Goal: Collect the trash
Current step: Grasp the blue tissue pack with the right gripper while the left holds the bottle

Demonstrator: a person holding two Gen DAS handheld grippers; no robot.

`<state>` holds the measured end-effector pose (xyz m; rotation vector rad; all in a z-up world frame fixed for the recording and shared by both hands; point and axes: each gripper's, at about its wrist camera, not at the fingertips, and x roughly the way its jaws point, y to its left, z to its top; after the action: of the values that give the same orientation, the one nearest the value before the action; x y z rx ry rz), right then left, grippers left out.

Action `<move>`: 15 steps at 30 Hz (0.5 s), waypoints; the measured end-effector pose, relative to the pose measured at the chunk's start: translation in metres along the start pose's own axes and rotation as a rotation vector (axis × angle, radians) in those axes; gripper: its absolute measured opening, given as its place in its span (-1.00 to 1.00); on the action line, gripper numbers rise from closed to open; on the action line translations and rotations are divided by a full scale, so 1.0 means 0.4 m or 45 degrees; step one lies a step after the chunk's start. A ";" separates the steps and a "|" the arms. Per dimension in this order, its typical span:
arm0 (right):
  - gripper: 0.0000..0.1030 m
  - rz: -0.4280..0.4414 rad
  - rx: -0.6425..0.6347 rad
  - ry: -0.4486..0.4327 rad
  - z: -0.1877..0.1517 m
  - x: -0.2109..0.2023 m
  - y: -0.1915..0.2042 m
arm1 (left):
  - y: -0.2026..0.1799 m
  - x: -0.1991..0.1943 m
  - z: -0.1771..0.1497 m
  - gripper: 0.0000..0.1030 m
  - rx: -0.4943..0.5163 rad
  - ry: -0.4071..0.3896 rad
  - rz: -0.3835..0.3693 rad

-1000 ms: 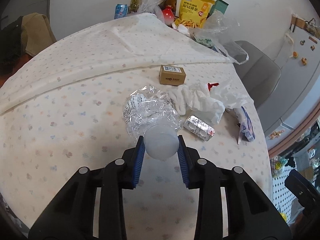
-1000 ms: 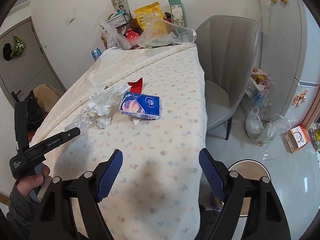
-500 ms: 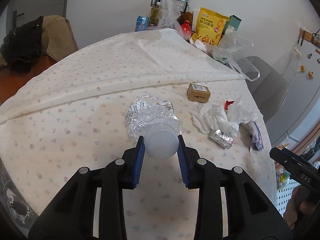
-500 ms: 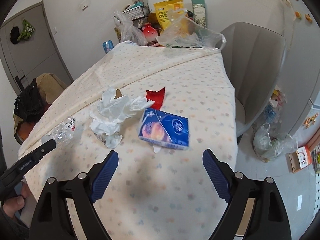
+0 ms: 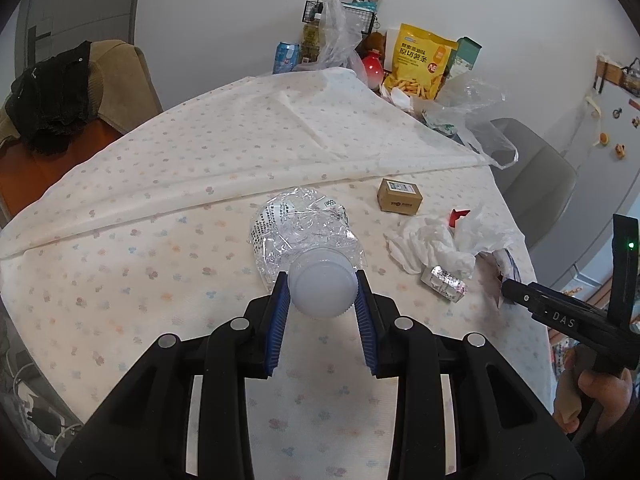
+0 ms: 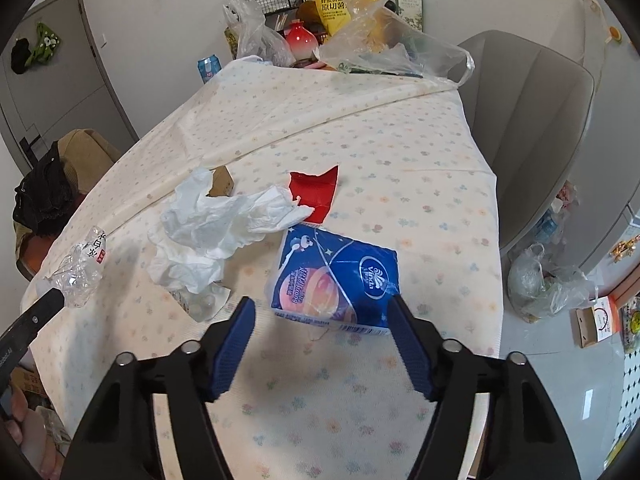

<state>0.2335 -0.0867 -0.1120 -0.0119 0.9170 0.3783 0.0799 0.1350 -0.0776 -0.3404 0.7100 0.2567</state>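
My left gripper (image 5: 322, 295) is shut on the white cap end of a crushed clear plastic bottle (image 5: 302, 232) and holds it above the flowered tablecloth; the bottle also shows in the right wrist view (image 6: 80, 270). My right gripper (image 6: 322, 318) is open, its jaws straddling the near end of a blue tissue pack (image 6: 336, 280) on the table. Crumpled white tissue (image 6: 216, 228) lies left of the pack, a red scrap (image 6: 316, 194) behind it. A foil blister pack (image 5: 443, 283) and a small brown box (image 5: 399, 196) lie near the tissue.
Snack bags, a can (image 5: 286, 56), a red vase (image 6: 301, 42) and plastic bags crowd the table's far end. A grey chair (image 6: 528, 120) stands at the right edge; bags of rubbish (image 6: 548, 284) sit on the floor beside it. A brown chair with dark clothing (image 5: 60, 92) is on the left.
My right gripper has moved forward and down over the table until its open jaws flank the blue tissue pack. My left gripper has risen and drawn back with the bottle.
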 end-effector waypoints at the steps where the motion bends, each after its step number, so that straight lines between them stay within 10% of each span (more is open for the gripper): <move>1: 0.01 0.011 0.004 0.006 0.001 0.003 -0.003 | -0.002 0.000 0.000 -0.38 0.002 0.001 -0.006; 6: -0.76 0.061 0.047 -0.006 0.004 -0.019 -0.014 | -0.007 -0.003 0.005 -0.38 0.000 -0.002 -0.024; 15: -0.86 0.155 0.134 -0.083 -0.024 -0.130 -0.043 | -0.069 -0.023 0.025 -0.38 0.051 -0.020 -0.104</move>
<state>0.2033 -0.1209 -0.0800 0.1522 0.8745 0.4405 0.0886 0.1125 -0.0582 -0.3282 0.6829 0.1678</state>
